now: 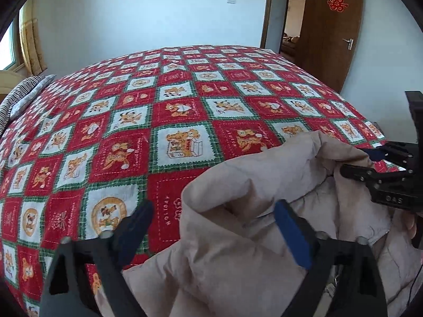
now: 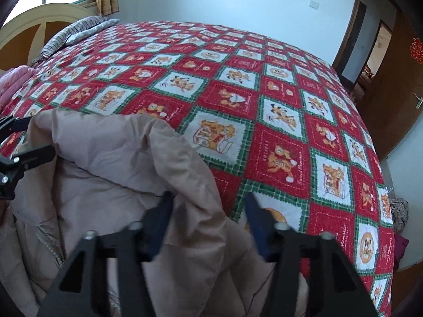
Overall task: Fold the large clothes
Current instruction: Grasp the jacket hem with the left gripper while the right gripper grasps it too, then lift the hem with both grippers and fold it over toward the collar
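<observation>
1. Left tongs (image 1: 214, 233): wide. One blue pad lies over the beige padded coat (image 1: 238, 185), the other is off it, above the bedspread (image 1: 171, 92). No grip.
2. Right tongs (image 2: 210, 225): narrower, with a fold of the coat between the jaws. I cannot tell whether both pads bite; bedspread shows beside one pad.
3. Coat position: bunched at the near side of the bed, under both tongs, far end humped up. Rest of the bed is free.

Risks, as I judge them:
- Left closes as is: it takes only the coat's edge or nothing, so one side drops and the fold skews.
- Right grip is unconfirmed. The shell fabric looks slick and the padding thick, so I expect slip on lift.
- Zipper (image 2: 47, 243) sits near the right tongs and may snag or bunch the layers.
- Most of the bulk looks to be at the near edge; if released, it may slide off the bed.

Writing:
- Right tongs' body, in the left view: approx. "OAS" (image 1: 394, 199).
- Red bedspread squares: a word that looks like "HOLIDAY" (image 1: 167, 216), rotated. The script lines are too small to read.
- Door (image 1: 317, 52), far right: a red double-happiness paper-cut (image 1: 337, 2).
</observation>
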Available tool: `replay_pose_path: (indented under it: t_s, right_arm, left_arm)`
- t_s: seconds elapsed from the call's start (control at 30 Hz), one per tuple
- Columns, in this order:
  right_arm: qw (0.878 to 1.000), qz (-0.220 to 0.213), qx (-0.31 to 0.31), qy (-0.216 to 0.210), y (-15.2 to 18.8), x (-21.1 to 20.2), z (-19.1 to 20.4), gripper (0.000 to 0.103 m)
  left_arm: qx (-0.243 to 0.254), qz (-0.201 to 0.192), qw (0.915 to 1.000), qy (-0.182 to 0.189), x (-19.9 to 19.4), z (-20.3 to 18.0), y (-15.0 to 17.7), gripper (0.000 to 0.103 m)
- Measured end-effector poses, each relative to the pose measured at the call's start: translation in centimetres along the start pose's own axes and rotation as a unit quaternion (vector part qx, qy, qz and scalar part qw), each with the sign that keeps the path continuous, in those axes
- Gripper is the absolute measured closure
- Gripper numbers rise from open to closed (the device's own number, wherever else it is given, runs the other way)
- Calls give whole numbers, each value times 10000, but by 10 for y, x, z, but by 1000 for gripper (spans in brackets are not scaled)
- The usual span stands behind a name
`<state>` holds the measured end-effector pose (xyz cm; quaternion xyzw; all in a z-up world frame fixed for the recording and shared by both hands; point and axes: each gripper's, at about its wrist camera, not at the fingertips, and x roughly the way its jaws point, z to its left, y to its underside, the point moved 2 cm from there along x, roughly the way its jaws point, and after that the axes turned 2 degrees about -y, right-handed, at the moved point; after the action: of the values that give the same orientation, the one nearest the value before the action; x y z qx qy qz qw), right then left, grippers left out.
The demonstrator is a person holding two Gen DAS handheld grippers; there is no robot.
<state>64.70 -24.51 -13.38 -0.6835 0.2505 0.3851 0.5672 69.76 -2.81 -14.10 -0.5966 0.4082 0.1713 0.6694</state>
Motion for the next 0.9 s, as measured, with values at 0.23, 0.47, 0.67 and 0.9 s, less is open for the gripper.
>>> replay_pose_path:
  t_s: [0.23, 0.47, 0.67, 0.9]
  right_arm:
    - [9989, -396, -226, 98, 20, -36, -1, 98]
    - [9989, -160, -413, 162, 60, -32, -3, 100]
    - [9970, 66, -718, 291, 79, -25, 3, 100]
    - [9954, 228, -921, 125, 75, -49, 1, 74]
  left_arm:
    - [298, 51, 9992, 243, -29, -2, 8, 96]
    - [684, 208, 9972, 224, -39, -4, 53, 99]
    - [488, 355, 9975, 364, -27, 5, 72, 99]
    - [437, 349, 9975, 420, -24, 5, 75, 99]
